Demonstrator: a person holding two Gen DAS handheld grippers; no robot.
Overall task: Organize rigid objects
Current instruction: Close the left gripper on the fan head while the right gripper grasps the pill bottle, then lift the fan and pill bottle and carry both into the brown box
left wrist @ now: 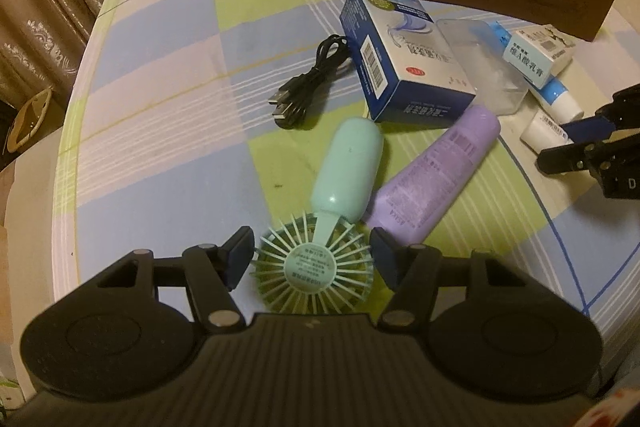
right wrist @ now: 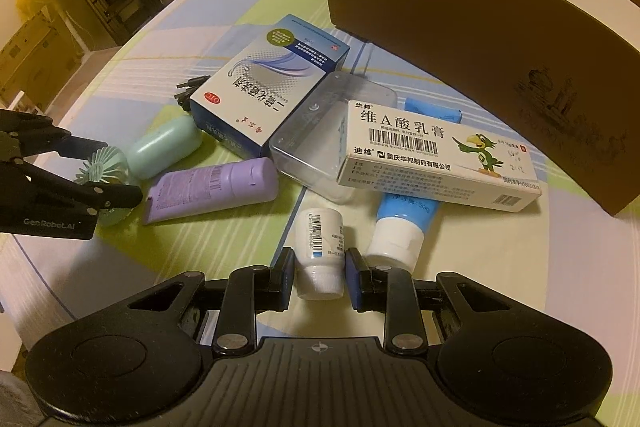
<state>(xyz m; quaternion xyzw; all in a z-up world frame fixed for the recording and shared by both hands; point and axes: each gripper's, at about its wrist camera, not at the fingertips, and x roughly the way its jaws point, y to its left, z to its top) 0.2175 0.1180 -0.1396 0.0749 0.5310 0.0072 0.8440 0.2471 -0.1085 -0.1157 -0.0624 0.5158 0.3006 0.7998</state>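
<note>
Small white bottle [right wrist: 320, 251] lies on its side on the counter [right wrist: 520, 267], near edge of the clutter, directly between the pads of the right hand-held gripper [right wrist: 318, 277]. Long axis runs near-to-far, cap end pointing toward the camera, base pointing away toward the pile. Pads sit at the cap-side half, one on each flank; the right hand-held gripper is clenched on the bottle, grip across the short axis.

Just right of it, touching or nearly so, a blue-and-white tube [right wrist: 400, 227], cap near, body running far-right under a white medicine carton [right wrist: 436, 155]. Carton lies flat, long axis left-right, resting on the tube and on a clear plastic case [right wrist: 312, 151]. Farther left a blue-white box [right wrist: 264, 95], then a purple tube [right wrist: 212, 191], long axis left-right.

Mint handheld fan [left wrist: 320, 247]: grille head sits between the pads of the left hand-held gripper [left wrist: 312, 255], handle pointing away, far and slightly right. Left jaws stand wide, released; pads flank the grille, contact can't be confirmed. Black USB cable [left wrist: 308, 87] lies beyond, left of the blue box.

Brown cardboard box [right wrist: 480, 39] stands open at the far right, likely the drop target. Right hand is nearer to it; my read: lift bottle, carry far-right over the carton.
</note>
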